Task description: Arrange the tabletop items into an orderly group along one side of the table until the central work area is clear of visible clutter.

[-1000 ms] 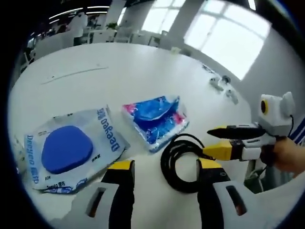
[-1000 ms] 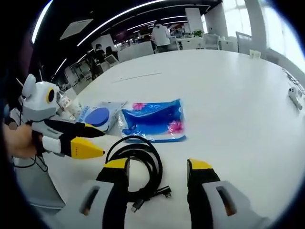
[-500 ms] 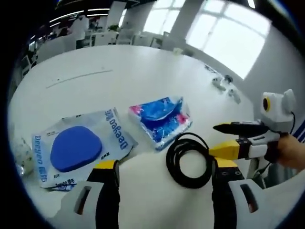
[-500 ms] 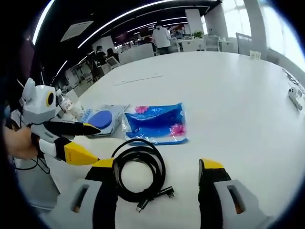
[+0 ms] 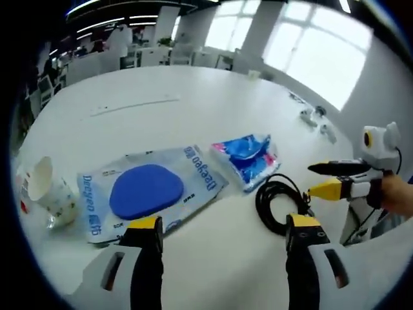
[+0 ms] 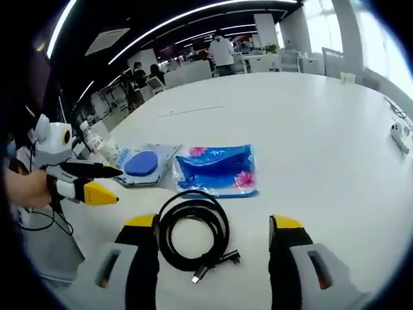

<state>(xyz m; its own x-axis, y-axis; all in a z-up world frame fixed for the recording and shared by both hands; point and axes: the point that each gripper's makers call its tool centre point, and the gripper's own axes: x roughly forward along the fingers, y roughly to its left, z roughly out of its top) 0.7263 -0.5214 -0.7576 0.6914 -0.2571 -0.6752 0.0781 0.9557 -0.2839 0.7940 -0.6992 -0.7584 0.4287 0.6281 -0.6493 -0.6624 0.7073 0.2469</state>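
Here both hand-held grippers gape empty; left gripper view catches a paper cup (image 5: 46,192).

White table (image 5: 193,84), round-edged, seen in both gripper views. Lying directly on it, side by side: a paper cup (image 5: 48,190) tipped on its side; a flat wipes pack (image 5: 148,192) with a blue oval lid; a blue-and-pink tissue packet (image 5: 248,155); a coiled black cable (image 6: 193,232), its plug ends toward the near edge. Well apart, near the far edge, small white objects (image 6: 399,134), too small to identify.
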